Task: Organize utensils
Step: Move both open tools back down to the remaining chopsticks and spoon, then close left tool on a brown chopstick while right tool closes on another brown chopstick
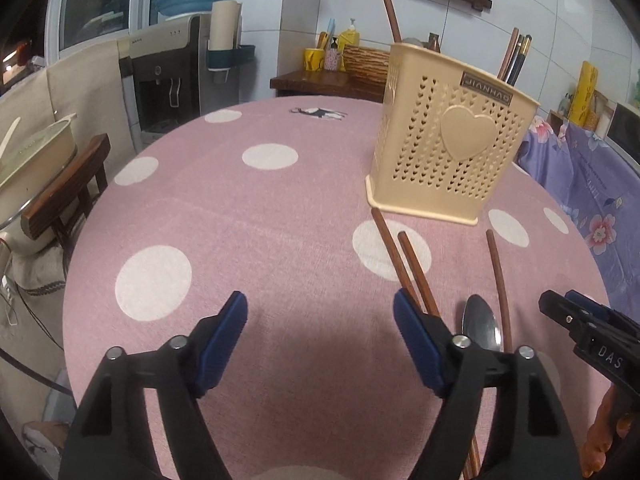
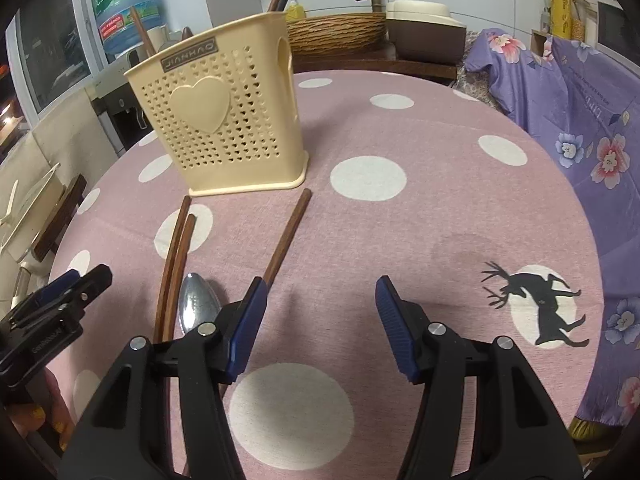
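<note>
Chopsticks (image 1: 412, 268) and spoon (image 1: 480, 326) loose on near desk (image 1: 240, 220), reach step, nothing picked.
Left gripper (image 1: 320, 332) and right gripper (image 2: 318, 320) both part-open, empty, flanking the utensils. Holder (image 1: 444, 148) stands just beyond, already has some sticks. Next: centre on one chopstick, close, lift into holder.
</note>
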